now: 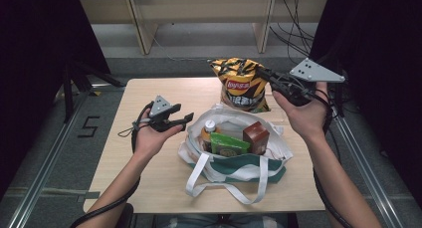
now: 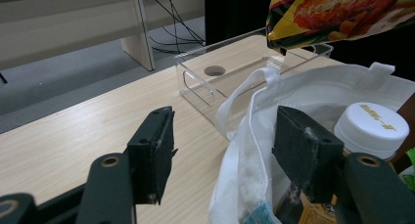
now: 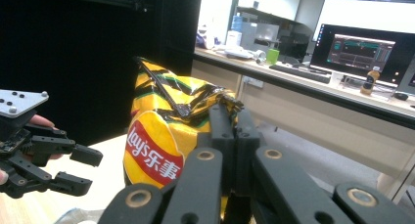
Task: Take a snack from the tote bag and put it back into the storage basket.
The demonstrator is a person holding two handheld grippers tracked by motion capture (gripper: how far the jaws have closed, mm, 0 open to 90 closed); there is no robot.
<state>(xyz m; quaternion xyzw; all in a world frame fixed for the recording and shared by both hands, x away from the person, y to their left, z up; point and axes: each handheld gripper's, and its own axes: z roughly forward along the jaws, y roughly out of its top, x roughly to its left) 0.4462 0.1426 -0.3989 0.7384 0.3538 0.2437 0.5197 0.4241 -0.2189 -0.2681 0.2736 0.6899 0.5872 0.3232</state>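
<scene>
1. The table carries a white tote bag at its centre, mouth up, with a clear plastic box beyond it on the far side.
2. The chip bag hangs in the air above the far right part of the table, just past the tote's far rim and over the clear box. Its long axis runs roughly up and down, crimped top seam uppermost, tilted a little toward the left; its printed front faces the near side.
3. The right gripper is clenched on the chip bag's upper right edge, jaws pressed together on the foil; in the right gripper view the pads pinch the crinkled top.
4. The left gripper hovers at the tote's left rim with its jaws released and spread, nothing between them; one pad sits just beside the white fabric edge.
5. Inside the tote stand a white-capped bottle, a green packet and a brown carton.
6. Judged step: the chip bag is being carried between tote and box; which way I cannot tell.
7. Next move calls for keeping the pinch firm, since the foil could slip, and lowering the chip bag bottom first.
</scene>
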